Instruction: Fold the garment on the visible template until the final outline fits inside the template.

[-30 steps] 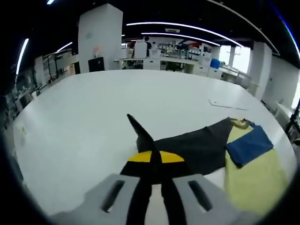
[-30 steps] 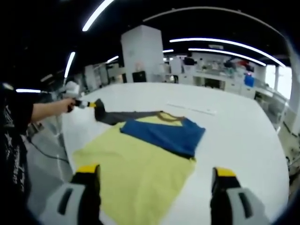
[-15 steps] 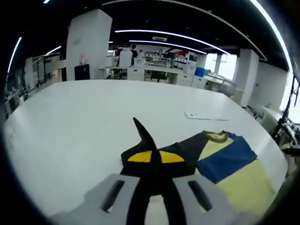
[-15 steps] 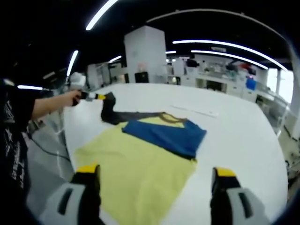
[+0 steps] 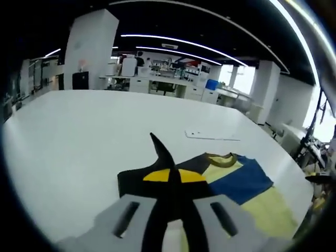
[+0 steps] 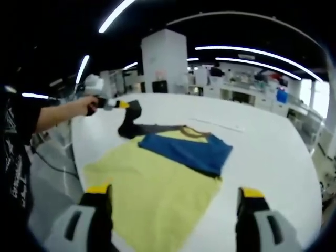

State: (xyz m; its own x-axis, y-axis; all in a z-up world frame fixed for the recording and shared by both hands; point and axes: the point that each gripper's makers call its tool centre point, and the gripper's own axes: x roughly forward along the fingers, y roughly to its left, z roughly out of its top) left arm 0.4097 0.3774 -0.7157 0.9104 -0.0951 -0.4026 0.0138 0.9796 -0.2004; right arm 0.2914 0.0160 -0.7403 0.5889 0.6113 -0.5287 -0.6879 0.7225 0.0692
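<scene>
1. Big white table (image 6: 273, 147) in an open-plan lab; a yellow garment (image 6: 157, 184) lies flat on it, w/ a blue sleeve (image 6: 186, 149) folded over its chest and a dark sleeve (image 6: 149, 128) stretched out to one side.
2. Left gripper (image 5: 170, 181), seen in left gripper view: jaws pressed together, pinching the dark sleeve's (image 5: 152, 176) end, lifted off the table.
3. Right gripper (image 6: 173, 202): jaws spread wide, nothing between them, hanging over the garment's near edge.
4. Right gripper view: a person's hand (image 6: 86, 105) holds the left gripper (image 6: 123, 105) at the sleeve tip.
5. No template outline that I can make out.
</scene>
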